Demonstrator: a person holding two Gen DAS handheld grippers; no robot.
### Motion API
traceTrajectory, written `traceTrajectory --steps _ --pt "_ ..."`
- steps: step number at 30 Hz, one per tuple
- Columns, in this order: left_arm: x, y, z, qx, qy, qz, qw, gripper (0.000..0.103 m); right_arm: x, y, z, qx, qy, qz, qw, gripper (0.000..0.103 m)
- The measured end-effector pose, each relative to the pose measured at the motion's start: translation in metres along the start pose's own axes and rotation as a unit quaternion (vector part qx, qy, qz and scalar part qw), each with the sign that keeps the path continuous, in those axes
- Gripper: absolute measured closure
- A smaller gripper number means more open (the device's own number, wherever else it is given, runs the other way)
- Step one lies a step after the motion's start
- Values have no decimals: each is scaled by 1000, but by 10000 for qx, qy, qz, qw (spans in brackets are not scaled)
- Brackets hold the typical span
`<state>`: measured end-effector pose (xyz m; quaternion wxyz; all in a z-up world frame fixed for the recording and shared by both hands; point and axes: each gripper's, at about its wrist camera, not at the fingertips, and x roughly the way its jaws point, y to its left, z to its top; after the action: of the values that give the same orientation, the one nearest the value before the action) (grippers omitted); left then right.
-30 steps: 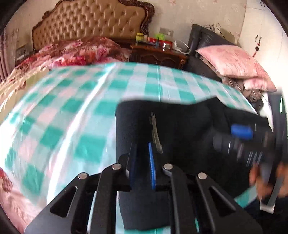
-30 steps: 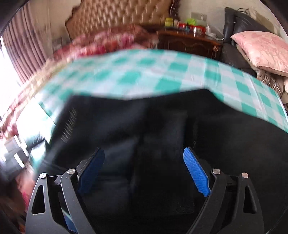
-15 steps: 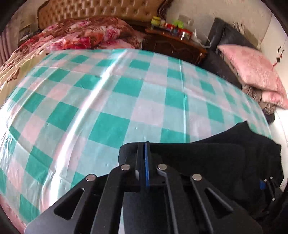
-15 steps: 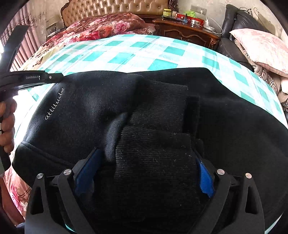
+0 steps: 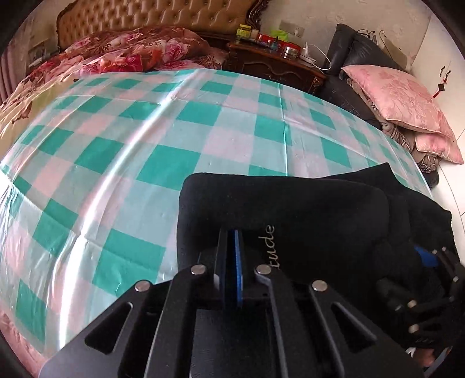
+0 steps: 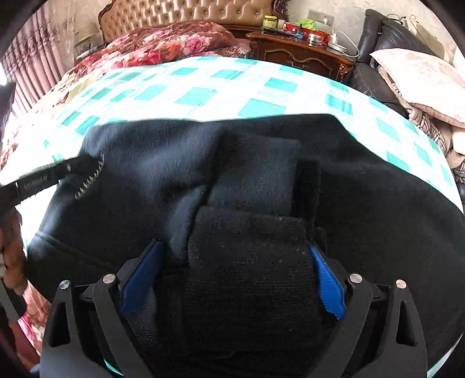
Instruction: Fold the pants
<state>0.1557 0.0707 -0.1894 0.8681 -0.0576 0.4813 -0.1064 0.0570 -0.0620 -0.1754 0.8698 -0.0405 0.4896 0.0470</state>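
Note:
The black pants [image 5: 305,209] lie folded on the green-and-white checked cloth [image 5: 145,145], near its front right edge. White lettering [image 5: 270,244] shows on the fabric. My left gripper [image 5: 232,235] is shut on the pants' left edge. In the right wrist view the pants [image 6: 363,189] fill the lower frame. My right gripper [image 6: 235,261] is open, its blue pads either side of the ribbed cuff [image 6: 247,276]. The left gripper's finger [image 6: 37,180] shows at the far left, on the cloth's edge.
The cloth covers a bed with a floral quilt [image 5: 122,55] and tufted headboard [image 5: 151,17] at the back. A dark nightstand [image 5: 273,62] with jars stands back right. Pink pillows [image 5: 398,99] lie on a black chair at the right.
The left gripper closed on the pants' edge and carried it forward over the cloth. The right gripper came down over the ribbed cuff and stays open.

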Motion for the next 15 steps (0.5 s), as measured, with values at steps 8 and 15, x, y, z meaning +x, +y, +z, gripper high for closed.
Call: traceTrajectory --steps 8,15 --pt "-23 -7 -9 -63 -332 1 9994 98 18 -2 38 -37 -151 -507 9986 14" --pt "-67 -37 -60 664 -625 -57 9958 97 33 -12 32 123 -10 -369 9992 14"
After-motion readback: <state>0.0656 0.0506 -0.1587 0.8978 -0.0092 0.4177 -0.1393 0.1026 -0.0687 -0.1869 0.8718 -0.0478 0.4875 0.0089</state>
